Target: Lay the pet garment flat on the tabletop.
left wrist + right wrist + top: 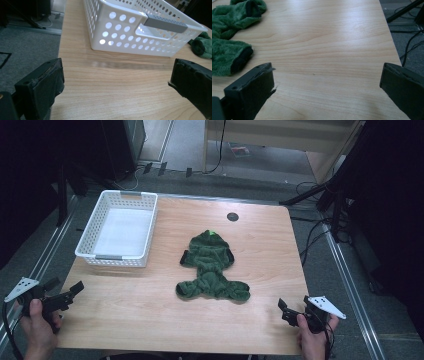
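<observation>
Resting low at the worktop's (150, 315) near corners, the left gripper (70, 292) and right gripper (295, 309) gape empty, flanking the green fleece garment (212, 267) lying ahead between them; the white basket (120, 227) waits beyond the left.

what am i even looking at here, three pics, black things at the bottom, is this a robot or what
No robot: a person holds a hand-held claw in each hand. The high view looks down on a wooden table, with the left claw and right claw at the near corners. The other two pictures come from cameras riding on each claw; the black blocks are its jaws. On the table lie a fuzzy green garment and an empty white basket. Both claws are open and hold nothing.
</observation>
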The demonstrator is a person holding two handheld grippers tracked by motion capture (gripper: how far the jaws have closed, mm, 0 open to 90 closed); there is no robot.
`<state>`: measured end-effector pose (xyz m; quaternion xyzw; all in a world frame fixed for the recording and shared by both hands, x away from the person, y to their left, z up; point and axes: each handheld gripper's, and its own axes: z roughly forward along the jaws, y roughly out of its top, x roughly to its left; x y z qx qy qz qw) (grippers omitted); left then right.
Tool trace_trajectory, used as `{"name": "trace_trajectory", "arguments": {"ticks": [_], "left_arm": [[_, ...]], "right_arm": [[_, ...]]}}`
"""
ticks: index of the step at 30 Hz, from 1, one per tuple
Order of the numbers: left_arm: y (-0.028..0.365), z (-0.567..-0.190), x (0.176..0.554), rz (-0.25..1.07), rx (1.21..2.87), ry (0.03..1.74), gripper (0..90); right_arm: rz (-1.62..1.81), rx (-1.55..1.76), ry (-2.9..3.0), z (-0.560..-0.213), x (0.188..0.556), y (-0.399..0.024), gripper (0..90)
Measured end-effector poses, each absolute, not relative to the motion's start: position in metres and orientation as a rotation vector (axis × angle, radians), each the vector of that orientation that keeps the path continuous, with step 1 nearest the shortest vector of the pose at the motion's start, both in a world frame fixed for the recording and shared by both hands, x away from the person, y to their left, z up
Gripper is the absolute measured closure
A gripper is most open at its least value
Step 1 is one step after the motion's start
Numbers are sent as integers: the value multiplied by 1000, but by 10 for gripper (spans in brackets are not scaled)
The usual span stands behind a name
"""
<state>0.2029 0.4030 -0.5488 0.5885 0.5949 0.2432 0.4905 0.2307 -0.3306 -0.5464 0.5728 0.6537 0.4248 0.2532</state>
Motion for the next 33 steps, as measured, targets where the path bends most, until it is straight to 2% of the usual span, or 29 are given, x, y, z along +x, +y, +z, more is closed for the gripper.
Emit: {"name": "trace_trajectory", "arguments": {"ticks": [9, 31, 33], "left_arm": [[391, -551, 207, 620, 1530, 1443, 0], [385, -553, 210, 629, 1574, 1453, 0], [385, -553, 210, 630, 1574, 1453, 0]], "right_arm": [[1141, 1559, 1790, -547, 232, -328, 0], [1132, 1558, 1815, -548, 234, -327, 1], [1130, 1552, 1813, -547, 233, -327, 61]]}}
